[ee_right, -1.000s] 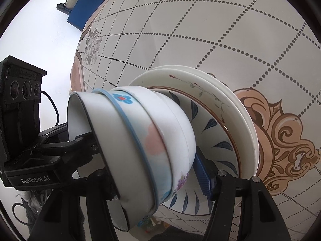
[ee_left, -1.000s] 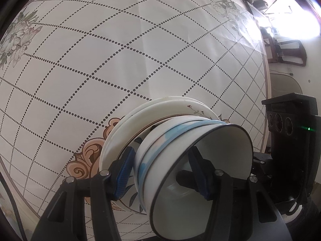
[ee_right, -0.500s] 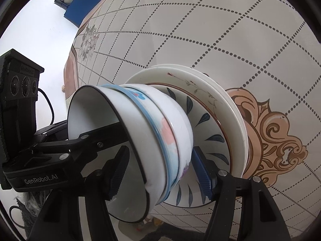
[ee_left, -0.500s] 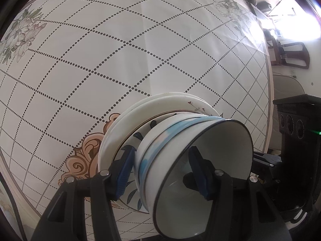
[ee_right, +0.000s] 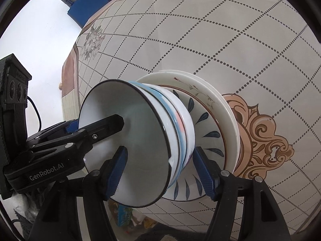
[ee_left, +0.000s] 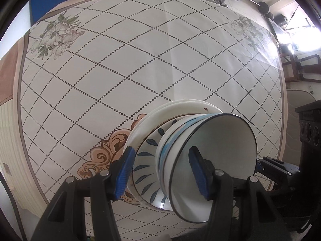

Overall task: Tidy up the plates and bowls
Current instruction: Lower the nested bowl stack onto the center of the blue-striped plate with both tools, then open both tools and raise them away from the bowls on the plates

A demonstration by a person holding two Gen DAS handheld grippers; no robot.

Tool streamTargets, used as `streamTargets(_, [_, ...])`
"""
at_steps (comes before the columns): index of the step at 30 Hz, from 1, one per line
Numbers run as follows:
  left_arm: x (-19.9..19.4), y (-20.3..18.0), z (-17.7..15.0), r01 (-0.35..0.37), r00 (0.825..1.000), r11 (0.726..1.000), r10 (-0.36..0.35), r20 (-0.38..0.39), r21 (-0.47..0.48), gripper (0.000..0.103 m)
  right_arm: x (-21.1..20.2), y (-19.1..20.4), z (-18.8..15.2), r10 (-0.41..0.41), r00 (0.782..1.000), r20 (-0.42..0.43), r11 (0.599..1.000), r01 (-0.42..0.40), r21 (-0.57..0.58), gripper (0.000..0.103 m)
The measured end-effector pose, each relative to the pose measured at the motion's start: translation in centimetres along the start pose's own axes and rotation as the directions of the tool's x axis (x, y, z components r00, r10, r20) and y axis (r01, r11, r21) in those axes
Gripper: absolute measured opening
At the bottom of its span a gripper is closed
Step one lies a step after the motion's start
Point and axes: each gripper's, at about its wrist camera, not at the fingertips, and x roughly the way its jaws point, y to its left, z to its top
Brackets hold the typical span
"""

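A stack of plates and bowls is held above the table. It has white plates [ee_left: 172, 112] [ee_right: 202, 88] at the bottom, a blue-leaf plate [ee_left: 146, 160] [ee_right: 208, 134] on them, and several nested bowls on top, the uppermost a white bowl with a dark rim [ee_left: 216, 146] [ee_right: 128, 140]. My left gripper [ee_left: 162, 170] is shut on the stack: one finger under the plates, the other inside the top bowl. My right gripper [ee_right: 160, 170] grips the bowls from the opposite side, one finger inside the top bowl, one under the bowls. The left gripper shows in the right wrist view [ee_right: 96, 130].
The round table [ee_left: 120, 60] [ee_right: 240, 30] has a white diamond-dotted cloth with flower prints and a tan scroll ornament [ee_left: 104, 156] near its front edge. A dark chair [ee_left: 301, 68] stands at the far right. A blue box [ee_right: 90, 2] lies on the floor beyond the table.
The stack has been lifted higher and tilted so the top bowl's opening faces both cameras more. More of the table is visible beneath. Both grippers have kept their hold.
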Motion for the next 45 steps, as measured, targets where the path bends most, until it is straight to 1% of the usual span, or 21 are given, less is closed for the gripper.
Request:
streamTargets(7, [-2.9,0.5,-2.2,-0.075,0.992,0.996,0.079,0.101,-0.039,0.055,-2.9,1.3,-1.5,-0.091,0.993,0.070,0.994,0.094,-0.051,0.072])
streamTargets(9, [-4.1,0.5,-3.0,-0.095,0.984,0.994,0.102,0.145,-0.052,0.055,-4.1,1.7,-2.1,-0.134,0.986,0.103,0.988,0.141,-0.060,0.076])
streamTargets(10, [-4.8,0.5,-3.5,-0.108,0.979,0.992,0.117,0.166,-0.061,0.057,-4.7,2.0,-2.4,-0.157,0.980,0.125,0.984,0.166,-0.067,0.081])
streamTargets(11, [-5.4,0.5,-4.0,-0.111,0.975,0.991,0.122,0.187,-0.072,0.061,-5.4,2.3,-2.9,-0.187,0.971,0.147,0.977,0.199,-0.074,0.084])
streamTargets(13, [-6.9,0.4,-5.1,-0.140,0.960,0.986,0.157,0.232,-0.090,0.064,-6.7,2.9,-3.8,-0.232,0.953,0.194,0.964,0.252,-0.087,0.086])
streamTargets(14, [-7.5,0.3,-5.7,-0.155,0.953,0.983,0.174,0.248,-0.095,0.073,-7.4,3.3,-4.3,-0.252,0.944,0.214,0.956,0.276,-0.093,0.093])
streamTargets(15, [-8.1,0.2,-6.2,-0.159,0.948,0.982,0.179,0.265,-0.098,0.083,-7.9,3.7,-4.8,-0.275,0.933,0.231,0.947,0.304,-0.103,0.097])
streamTargets(16, [-8.8,0.1,-6.7,-0.165,0.941,0.981,0.187,0.283,-0.101,0.084,-8.6,4.1,-5.4,-0.284,0.925,0.253,0.941,0.319,-0.113,0.100])
streamTargets(21, [-11.8,-0.4,-9.5,-0.192,0.896,0.971,0.233,0.378,-0.144,0.085,-11.4,6.3,-9.1,-0.357,0.865,0.353,0.898,0.421,-0.124,0.101])
streamTargets(22, [-12.4,-0.4,-10.1,-0.191,0.887,0.970,0.237,0.397,-0.151,0.086,-11.9,6.6,-9.9,-0.371,0.852,0.369,0.891,0.439,-0.119,0.102])
streamTargets(23, [-12.9,-0.5,-10.7,-0.193,0.877,0.969,0.242,0.414,-0.158,0.093,-12.4,6.8,-10.7,-0.379,0.841,0.386,0.885,0.451,-0.112,0.103])
streamTargets(24, [-13.5,-0.5,-11.3,-0.197,0.867,0.967,0.248,0.432,-0.161,0.095,-12.9,7.1,-11.5,-0.381,0.833,0.402,0.884,0.456,-0.107,0.103])
streamTargets(26, [-14.6,-0.6,-12.5,-0.203,0.846,0.965,0.260,0.466,-0.169,0.095,-14.0,7.6,-13.1,-0.394,0.814,0.426,0.878,0.471,-0.087,0.103])
streamTargets(30, [-16.5,-1.1,-15.0,-0.182,0.827,0.969,0.242,0.508,-0.165,0.096,-16.0,8.9,-16.2,-0.400,0.784,0.475,0.870,0.488,-0.073,0.103])
streamTargets(31, [-17.0,-1.3,-15.6,-0.184,0.821,0.969,0.245,0.516,-0.166,0.096,-16.5,9.2,-16.9,-0.383,0.788,0.483,0.875,0.476,-0.083,0.103])
streamTargets(32, [-17.4,-1.6,-16.1,-0.179,0.819,0.971,0.237,0.522,-0.160,0.096,-17.0,9.6,-17.7,-0.367,0.792,0.488,0.880,0.465,-0.093,0.103])
streamTargets(34, [-18.3,-2.1,-17.3,-0.165,0.813,0.973,0.228,0.536,-0.164,0.096,-18.1,10.2,-19.1,-0.358,0.782,0.510,0.880,0.465,-0.095,0.103])
streamTargets(38, [-20.2,-3.4,-19.8,-0.153,0.796,0.974,0.222,0.563,-0.168,0.096,-20.7,11.5,-22.1,-0.366,0.726,0.582,0.856,0.508,-0.095,0.103])
streamTargets(41, [-21.6,-4.4,-21.9,-0.152,0.779,0.970,0.235,0.582,-0.188,0.096,-22.8,12.2,-24.3,-0.354,0.691,0.630,0.850,0.519,-0.092,0.103])
streamTargets(43, [-22.7,-5.0,-23.4,-0.159,0.763,0.966,0.251,0.595,-0.203,0.096,-24.1,12.6,-25.9,-0.353,0.662,0.661,0.842,0.533,-0.084,0.103])
streamTargets(45, [-23.7,-5.6,-24.9,-0.157,0.749,0.964,0.258,0.610,-0.214,0.096,-25.3,12.9,-27.5,-0.353,0.640,0.683,0.836,0.543,-0.076,0.103])
